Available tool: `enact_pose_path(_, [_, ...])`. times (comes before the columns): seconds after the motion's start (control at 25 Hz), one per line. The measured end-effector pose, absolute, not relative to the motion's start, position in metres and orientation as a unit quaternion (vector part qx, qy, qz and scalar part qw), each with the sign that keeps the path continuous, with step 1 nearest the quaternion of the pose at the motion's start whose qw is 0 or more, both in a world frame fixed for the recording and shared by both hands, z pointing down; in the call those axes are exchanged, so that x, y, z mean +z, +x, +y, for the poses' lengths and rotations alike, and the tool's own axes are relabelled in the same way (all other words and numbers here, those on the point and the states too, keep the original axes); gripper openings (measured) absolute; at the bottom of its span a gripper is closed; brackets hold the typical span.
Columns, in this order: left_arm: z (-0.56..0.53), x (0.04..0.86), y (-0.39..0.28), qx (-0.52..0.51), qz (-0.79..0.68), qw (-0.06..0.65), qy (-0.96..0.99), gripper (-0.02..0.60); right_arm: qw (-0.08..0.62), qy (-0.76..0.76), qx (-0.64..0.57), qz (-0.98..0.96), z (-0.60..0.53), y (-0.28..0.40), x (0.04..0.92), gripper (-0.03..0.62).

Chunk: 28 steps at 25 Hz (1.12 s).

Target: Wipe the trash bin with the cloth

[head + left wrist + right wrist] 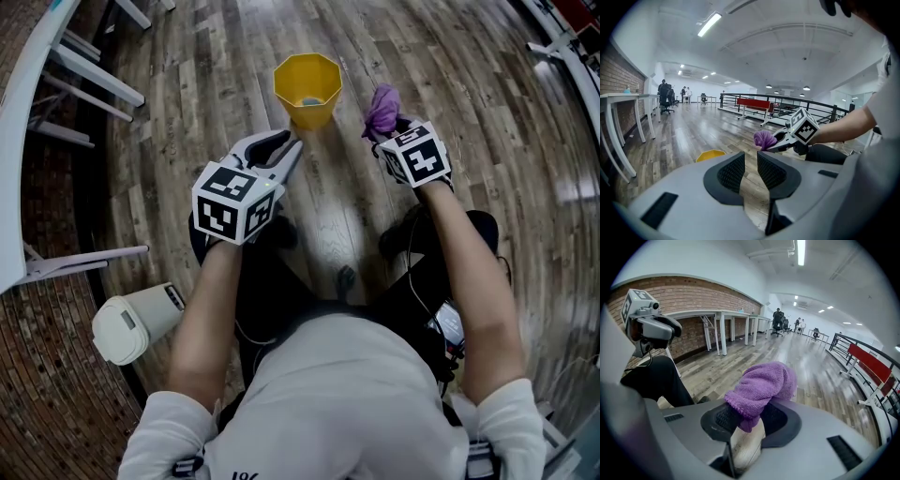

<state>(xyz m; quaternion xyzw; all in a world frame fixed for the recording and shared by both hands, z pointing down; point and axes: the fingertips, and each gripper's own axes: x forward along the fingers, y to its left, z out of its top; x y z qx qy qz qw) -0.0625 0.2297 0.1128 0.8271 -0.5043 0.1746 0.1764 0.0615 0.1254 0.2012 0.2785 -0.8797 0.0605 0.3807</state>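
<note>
The yellow trash bin point(307, 89) stands upright on the wood floor ahead of me, and only its rim point(711, 154) shows in the left gripper view. My left gripper point(289, 142) hovers just near of the bin, slightly to its left, not touching it. Its jaws point(751, 161) stand apart with nothing between them. My right gripper point(384, 131) is to the right of the bin, shut on a bunched purple cloth point(382, 109). The cloth point(761, 387) bulges out above the pads. From the left gripper view the cloth point(764, 138) sits at the tip of the right gripper point(774, 143).
A white lidded container point(131, 323) lies on the floor at my left. White table legs point(84, 70) and a brick wall run along the left side. A black railing with a red bench point(757, 104) is far ahead. My legs and shoes are below the grippers.
</note>
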Motion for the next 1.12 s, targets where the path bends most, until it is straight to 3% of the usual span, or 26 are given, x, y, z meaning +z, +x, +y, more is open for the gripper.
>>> enact_pose_path(1.12, [0.263,0.093,-0.041,0.132,-0.497,0.195,0.835,0.084,0.278,0.31,0.096,-0.904,0.187,0.053,0.144,0.107])
